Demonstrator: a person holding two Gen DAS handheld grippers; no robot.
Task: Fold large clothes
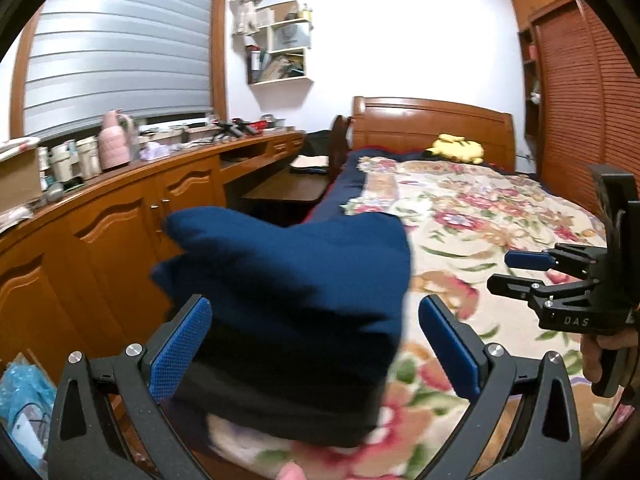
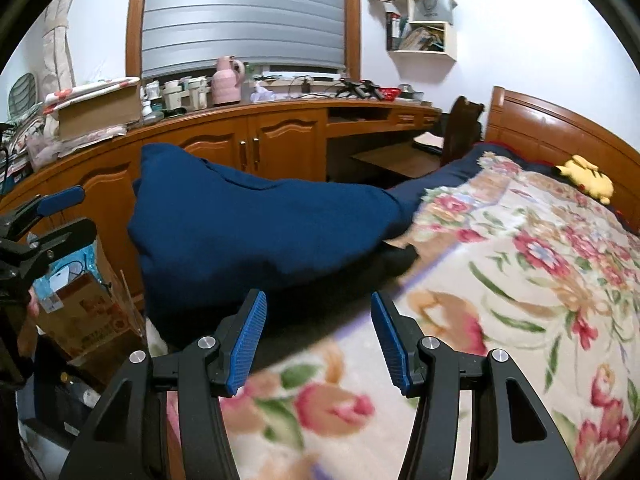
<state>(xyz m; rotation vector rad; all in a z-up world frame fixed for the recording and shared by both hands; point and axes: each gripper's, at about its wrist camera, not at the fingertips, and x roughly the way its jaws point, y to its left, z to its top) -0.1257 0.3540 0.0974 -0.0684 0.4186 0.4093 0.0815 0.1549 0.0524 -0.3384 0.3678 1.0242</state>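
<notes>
Looking along our two grippers, we see the dark blue fabric garment (image 1: 288, 280) bunched in a blurred heap at the near left edge of the bed with the floral cream bedspread (image 1: 480, 216). Our left gripper (image 1: 316, 344) has its jaws spread wide, its blue ridged pads (image 1: 180, 348) standing clear on either side of the garment, which sits between them but does not appear to be pressed by either pad. Our right gripper (image 2: 318, 344) is also parted, less widely, with nothing between its pads; beneath it we see the bedspread's near edge, and the garment lies just beyond its tips, toward the bed's left side. In the left wrist view the right gripper (image 1: 520, 270) appears over the bed's right half, a person's hand (image 1: 604, 354) around its handle. Past the garment, left of the bed, runs the long orange-brown wooden cabinet (image 2: 224, 140), a pink ribbed plastic jug (image 2: 226, 80) standing on its top. At the head of the bed, by the wooden headboard (image 1: 432, 128), lies a yellow plush toy (image 1: 456, 148).
</notes>
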